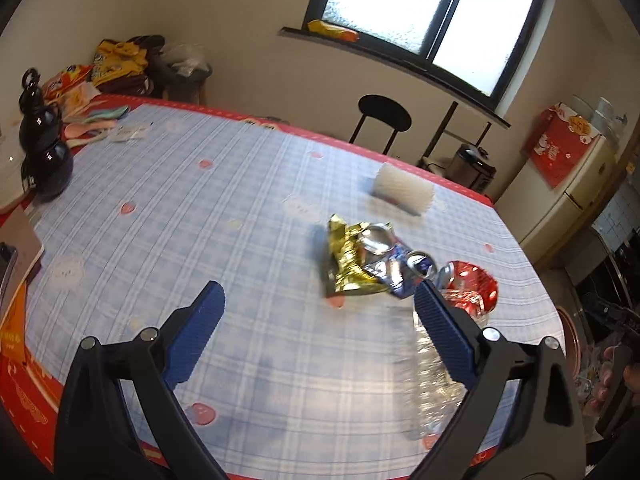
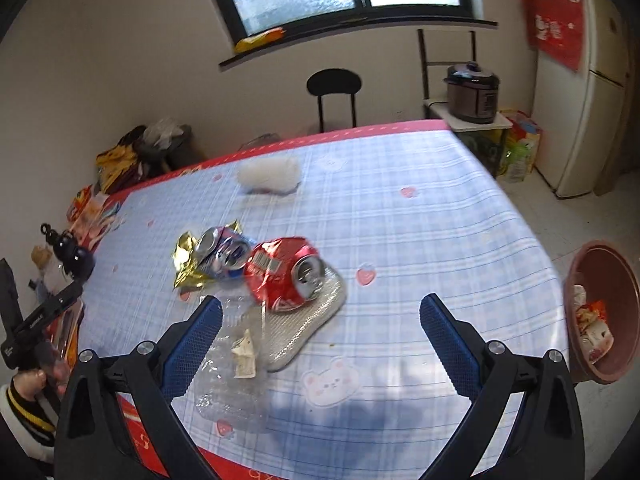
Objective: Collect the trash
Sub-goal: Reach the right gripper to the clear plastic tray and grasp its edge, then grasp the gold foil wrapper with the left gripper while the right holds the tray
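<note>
Trash lies on the checked table (image 2: 420, 220): a crushed red can (image 2: 286, 276) (image 1: 472, 286), a crushed blue can (image 2: 224, 252) (image 1: 394, 264), a gold wrapper (image 2: 186, 264) (image 1: 348, 258), a crushed clear plastic bottle (image 2: 232, 364) (image 1: 432, 376), a silvery foil pouch (image 2: 316, 320) under the red can, and a white foam sleeve (image 2: 270, 176) (image 1: 404, 190) farther back. My left gripper (image 1: 320, 304) is open and empty, left of the pile, above the table. My right gripper (image 2: 320, 316) is open and empty; its left finger (image 2: 192, 340) hangs over the bottle.
A brown trash bin (image 2: 604, 312) with some rubbish stands off the table's right edge. A black gourd-shaped bottle (image 1: 44, 148) and snack bags (image 1: 72, 84) sit at the table's far left. A black chair (image 2: 334, 88) stands behind the table.
</note>
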A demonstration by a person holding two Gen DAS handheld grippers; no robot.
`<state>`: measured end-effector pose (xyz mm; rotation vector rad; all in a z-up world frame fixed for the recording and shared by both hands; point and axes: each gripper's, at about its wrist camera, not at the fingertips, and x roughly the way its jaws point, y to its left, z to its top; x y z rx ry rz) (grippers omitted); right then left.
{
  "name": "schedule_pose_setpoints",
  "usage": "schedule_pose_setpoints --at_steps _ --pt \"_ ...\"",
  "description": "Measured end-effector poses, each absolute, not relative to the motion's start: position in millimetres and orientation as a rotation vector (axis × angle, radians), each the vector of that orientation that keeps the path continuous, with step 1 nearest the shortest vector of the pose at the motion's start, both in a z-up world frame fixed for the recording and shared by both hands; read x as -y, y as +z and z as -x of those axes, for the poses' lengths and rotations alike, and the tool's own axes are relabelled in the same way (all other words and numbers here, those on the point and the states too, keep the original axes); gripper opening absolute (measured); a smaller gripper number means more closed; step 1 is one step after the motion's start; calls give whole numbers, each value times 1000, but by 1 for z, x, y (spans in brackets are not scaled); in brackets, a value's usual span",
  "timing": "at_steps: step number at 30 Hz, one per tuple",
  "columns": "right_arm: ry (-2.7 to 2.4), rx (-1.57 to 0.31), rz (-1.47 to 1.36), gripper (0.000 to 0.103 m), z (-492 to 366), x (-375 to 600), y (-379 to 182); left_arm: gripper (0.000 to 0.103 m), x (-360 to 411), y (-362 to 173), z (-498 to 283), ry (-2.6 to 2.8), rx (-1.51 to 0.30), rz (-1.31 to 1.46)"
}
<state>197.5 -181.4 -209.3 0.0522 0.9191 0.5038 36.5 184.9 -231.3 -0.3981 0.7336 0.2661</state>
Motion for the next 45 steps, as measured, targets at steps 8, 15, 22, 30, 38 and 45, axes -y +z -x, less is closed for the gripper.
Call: schedule_pose_setpoints --at_steps 8,15,22,30,38,45 --pt "575 -1081 32 71 -187 115 -272 94 -206 -261 -18 278 -766 408" --pt "531 -1167 80 53 -189 91 -309 94 -219 -275 -9 258 -781 428" --pt "525 -1189 139 43 -188 69 -322 94 -226 -278 -4 244 -790 431" --pt "528 -1185 137 9 -179 67 -317 94 -226 -279 -3 223 -794 422" --pt "593 -1089 80 7 -164 79 -283 94 -209 -280 -14 174 -815 395" --pt "538 -1016 -13 7 -166 108 -259 94 -193 -280 -35 101 -837 383"
